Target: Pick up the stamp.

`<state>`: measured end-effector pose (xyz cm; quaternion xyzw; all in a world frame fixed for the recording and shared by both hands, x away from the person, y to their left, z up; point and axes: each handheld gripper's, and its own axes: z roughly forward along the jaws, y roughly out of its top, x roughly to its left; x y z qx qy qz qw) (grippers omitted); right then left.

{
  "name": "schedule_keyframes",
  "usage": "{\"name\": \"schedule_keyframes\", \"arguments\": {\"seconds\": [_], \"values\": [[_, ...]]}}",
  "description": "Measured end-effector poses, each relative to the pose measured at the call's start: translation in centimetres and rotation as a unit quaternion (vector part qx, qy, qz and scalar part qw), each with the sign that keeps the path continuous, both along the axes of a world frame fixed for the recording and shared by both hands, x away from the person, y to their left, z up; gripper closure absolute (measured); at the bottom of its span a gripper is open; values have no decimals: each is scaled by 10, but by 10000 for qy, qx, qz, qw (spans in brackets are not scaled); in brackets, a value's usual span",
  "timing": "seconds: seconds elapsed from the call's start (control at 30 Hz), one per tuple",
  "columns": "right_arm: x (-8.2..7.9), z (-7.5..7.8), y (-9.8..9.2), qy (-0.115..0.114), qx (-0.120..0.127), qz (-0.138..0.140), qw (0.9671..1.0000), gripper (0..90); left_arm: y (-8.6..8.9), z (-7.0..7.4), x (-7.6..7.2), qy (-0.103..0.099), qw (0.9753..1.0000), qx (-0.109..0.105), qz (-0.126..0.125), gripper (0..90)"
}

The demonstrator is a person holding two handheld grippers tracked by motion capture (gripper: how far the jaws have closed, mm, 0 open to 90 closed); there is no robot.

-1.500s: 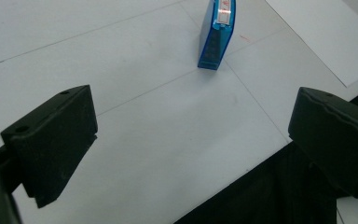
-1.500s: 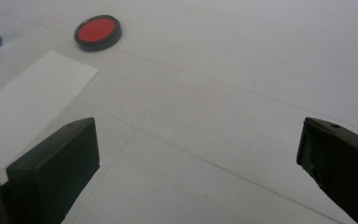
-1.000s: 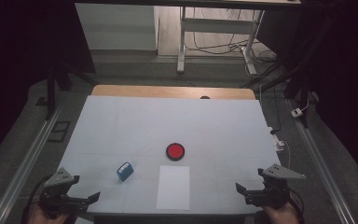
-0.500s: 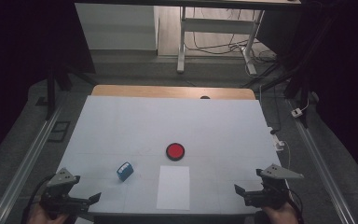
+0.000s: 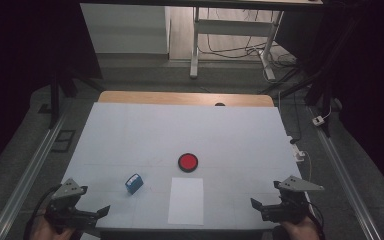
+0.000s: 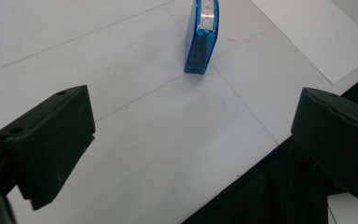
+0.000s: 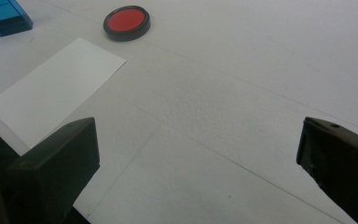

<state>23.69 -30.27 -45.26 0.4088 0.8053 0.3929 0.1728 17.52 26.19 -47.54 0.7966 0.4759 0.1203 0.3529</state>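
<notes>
Jaws of the left gripper [image 6: 186, 140] spread wide and empty, hovering at the near left corner of the worktop [image 5: 145, 135]; jaws of the right gripper [image 7: 200, 158] likewise spread and empty at the near right corner. Straight ahead of the left jaws and a little up the worktop, apart from them: blue stamp [image 6: 201, 35], upright, long axis running away from the camera roughly in line with the gap. Just right of it, white sheet of paper [image 5: 186, 200]; beyond that sheet, red ink pad [image 5: 187, 162]. Nearer to the stamp by far: left gripper. Likely next: short forward reach, jaws straddling the narrow sides.
</notes>
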Motion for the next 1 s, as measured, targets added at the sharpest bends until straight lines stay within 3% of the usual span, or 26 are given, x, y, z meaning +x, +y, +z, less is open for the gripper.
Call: {"name": "schedule_keyframes", "arguments": {"seconds": [0.3,0.7,1.0], "values": [[0,0,1,8,-10,36,10000,0,-1,0,4,52,9998,-106,-130,0],[1,0,0,45,20,55,10000,0,-10,0,14,138,9985,-160,-506,4],[2,0,-1,65,59,64,9999,0,-11,-2,21,27,9981,-186,-581,2]]}}
